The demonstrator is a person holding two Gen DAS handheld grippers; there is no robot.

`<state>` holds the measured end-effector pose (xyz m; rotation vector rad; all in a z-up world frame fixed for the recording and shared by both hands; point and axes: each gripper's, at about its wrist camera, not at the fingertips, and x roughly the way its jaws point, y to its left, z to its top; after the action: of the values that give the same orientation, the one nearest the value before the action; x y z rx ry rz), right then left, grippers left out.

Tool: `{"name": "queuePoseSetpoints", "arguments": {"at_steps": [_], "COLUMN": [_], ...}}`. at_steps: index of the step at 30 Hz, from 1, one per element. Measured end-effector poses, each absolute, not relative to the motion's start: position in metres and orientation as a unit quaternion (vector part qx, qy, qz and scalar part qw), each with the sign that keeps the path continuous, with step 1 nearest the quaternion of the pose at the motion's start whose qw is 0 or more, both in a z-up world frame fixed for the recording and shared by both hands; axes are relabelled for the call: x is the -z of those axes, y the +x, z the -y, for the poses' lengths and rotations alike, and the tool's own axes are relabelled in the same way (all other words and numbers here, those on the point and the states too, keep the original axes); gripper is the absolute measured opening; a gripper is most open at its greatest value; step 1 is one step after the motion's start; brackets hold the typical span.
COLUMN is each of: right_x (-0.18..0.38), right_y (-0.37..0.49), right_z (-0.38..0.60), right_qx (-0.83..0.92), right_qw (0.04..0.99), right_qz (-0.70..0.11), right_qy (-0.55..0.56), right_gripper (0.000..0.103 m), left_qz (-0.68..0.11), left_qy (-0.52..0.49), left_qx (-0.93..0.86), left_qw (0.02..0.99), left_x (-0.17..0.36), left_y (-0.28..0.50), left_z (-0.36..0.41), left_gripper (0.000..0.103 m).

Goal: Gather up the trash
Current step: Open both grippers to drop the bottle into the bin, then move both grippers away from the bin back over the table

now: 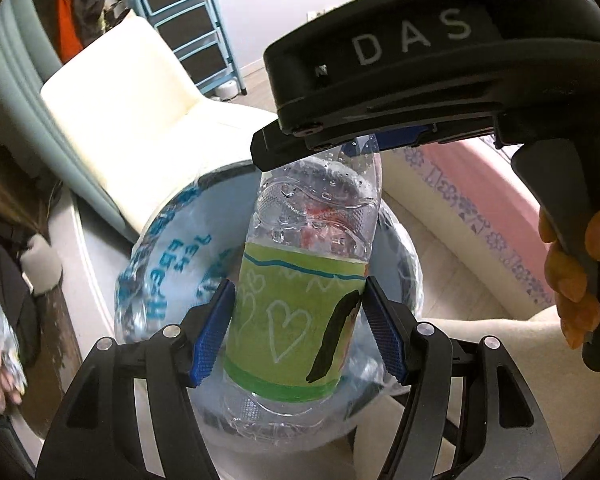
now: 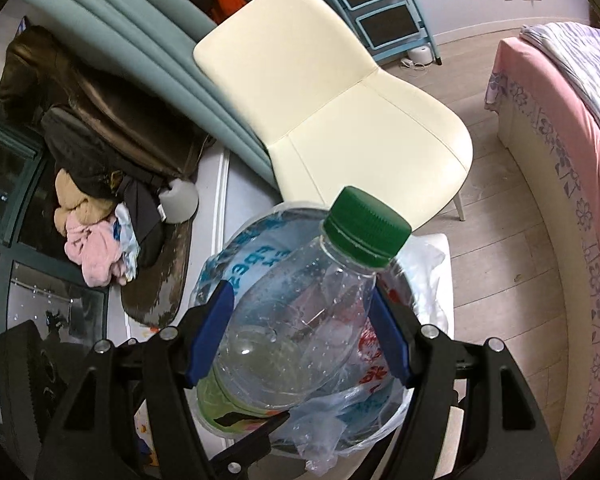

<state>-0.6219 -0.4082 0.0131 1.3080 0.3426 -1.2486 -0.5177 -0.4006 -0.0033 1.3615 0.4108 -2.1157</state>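
Note:
A clear plastic bottle (image 1: 296, 296) with a green label and a green cap (image 2: 366, 226) is held above a bin lined with a clear bag printed in blue (image 1: 160, 276). My left gripper (image 1: 298, 330) is shut on the bottle's labelled middle. My right gripper (image 2: 302, 332) is shut on the bottle's upper part, below the cap; in the left wrist view it shows from outside (image 1: 420, 80), over the bottle's top. The bin bag also shows in the right wrist view (image 2: 240, 268), under the bottle.
A cream chair (image 2: 340, 104) stands just behind the bin. A bed with a pink flowered cover (image 2: 560, 184) is on the right. A pile of clothes (image 2: 96, 184) lies on the left by a teal cushion (image 2: 132, 20). A blue shelf unit (image 2: 380, 4) stands at the back.

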Motion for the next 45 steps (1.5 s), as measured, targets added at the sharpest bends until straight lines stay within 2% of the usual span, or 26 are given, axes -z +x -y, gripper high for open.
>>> {"name": "queuePoseSetpoints", "arguments": {"at_steps": [3,4,7,11,18,45], "right_x": [-0.008,-0.004,0.005,0.004,-0.015,-0.017], "right_y": [-0.624,-0.624,-0.622,-0.629,-0.624,-0.389], "right_z": [0.411,0.413,0.412,0.404,0.397,0.354], "right_qx": [0.540,0.539,0.550,0.579,0.603,0.463], "right_qw": [0.594,0.585,0.559,0.539,0.549,0.670], "right_qz": [-0.150,-0.156,-0.177,-0.167,-0.140,-0.299], "right_qy": [0.577,0.585,0.595,0.588,0.561,0.498], "right_gripper": [0.065,0.065,0.074,0.074,0.074,0.074], "left_qz": [-0.158,-0.160,-0.156,-0.189,-0.253,-0.389], "left_qy": [0.527,0.532,0.540,0.528,0.483,0.387], "left_qx": [0.782,0.778,0.765,0.761,0.754,0.641], "left_qw": [0.291,0.292,0.313,0.326,0.366,0.537], "left_x": [0.010,0.012,0.017,0.014,-0.001,-0.013], "left_y": [-0.524,-0.524,-0.521,-0.502,-0.461,-0.242], "left_z": [0.405,0.405,0.406,0.414,0.420,0.291], "left_gripper": [0.065,0.067,0.077,0.083,0.084,0.084]}}
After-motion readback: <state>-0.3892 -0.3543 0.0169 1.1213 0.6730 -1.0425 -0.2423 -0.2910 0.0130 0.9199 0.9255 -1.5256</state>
